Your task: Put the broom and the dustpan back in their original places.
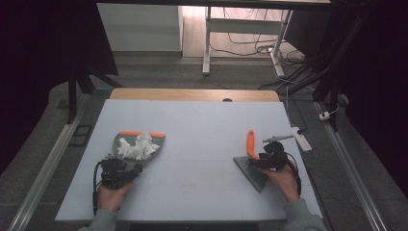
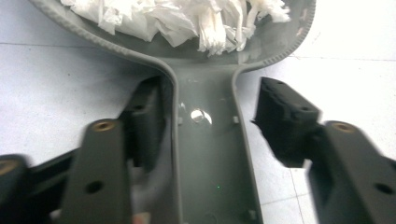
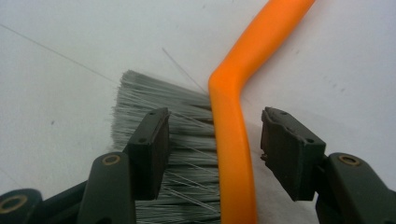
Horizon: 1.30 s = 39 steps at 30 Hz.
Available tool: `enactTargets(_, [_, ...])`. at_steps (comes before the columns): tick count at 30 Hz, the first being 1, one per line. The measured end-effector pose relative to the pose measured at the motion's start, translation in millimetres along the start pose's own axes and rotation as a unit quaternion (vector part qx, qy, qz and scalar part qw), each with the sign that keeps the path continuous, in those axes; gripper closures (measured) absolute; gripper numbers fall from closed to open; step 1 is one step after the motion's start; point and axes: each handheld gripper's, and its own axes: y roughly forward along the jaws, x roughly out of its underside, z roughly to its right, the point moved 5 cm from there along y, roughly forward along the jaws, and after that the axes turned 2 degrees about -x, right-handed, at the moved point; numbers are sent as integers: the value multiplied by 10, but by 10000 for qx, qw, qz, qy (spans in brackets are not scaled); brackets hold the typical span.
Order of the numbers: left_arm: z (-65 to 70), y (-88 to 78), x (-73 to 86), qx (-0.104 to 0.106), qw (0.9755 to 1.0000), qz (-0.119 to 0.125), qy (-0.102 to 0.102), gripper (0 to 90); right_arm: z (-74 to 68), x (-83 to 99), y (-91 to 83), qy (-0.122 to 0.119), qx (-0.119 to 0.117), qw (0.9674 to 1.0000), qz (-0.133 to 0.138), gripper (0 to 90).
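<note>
Dustpan (image 1: 139,144) at 9 o'clock looks light and stiff, so grab its handle; both grippers' jaws gape, holding nothing.

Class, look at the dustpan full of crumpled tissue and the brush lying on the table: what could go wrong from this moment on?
1. The tissue is heaped loosely in the dustpan; a knock from the open left gripper straddling its handle could spill it.
2. The right gripper stands open around the brush; pulling away carelessly could snag the bristles and drag the brush.
</note>
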Motion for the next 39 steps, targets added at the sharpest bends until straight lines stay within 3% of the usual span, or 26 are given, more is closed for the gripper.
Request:
enactTargets(4, [22,-82,4,23,9998,89,204,318,-53,-28,-82,-181,38,9994,280,452])
enactTargets(9, [31,-207,33,135,9984,87,547,312,-143,-28,-167,-440,-80,9981,419,469])
enactTargets(12, [13,-274,53,205,9965,20,805,313,-223,-12,-204,-643,-160,9968,449,479])
enactTargets(18, [19,-333,53,382,9928,25,1137,336,-398,11,-227,-988,-493,9927,479,484])
enactTargets(22, [50,-370,61,354,9888,26,1450,335,-462,47,-221,-1111,-615,9907,484,484])
enactTargets(26, [60,-431,57,334,9866,105,1596,344,-506,102,-227,-1216,-722,9887,491,487])
enactTargets(32, [146,-500,104,611,9777,133,2003,362,-575,199,-248,-1366,-843,9861,438,488])
enactTargets(36, [222,-520,136,959,9693,134,2260,368,-604,258,-272,-1504,-890,9833,498,492])
enactTargets(39, [258,-513,163,1079,9659,105,2352,368,-603,293,-296,-1548,-917,9821,564,492])
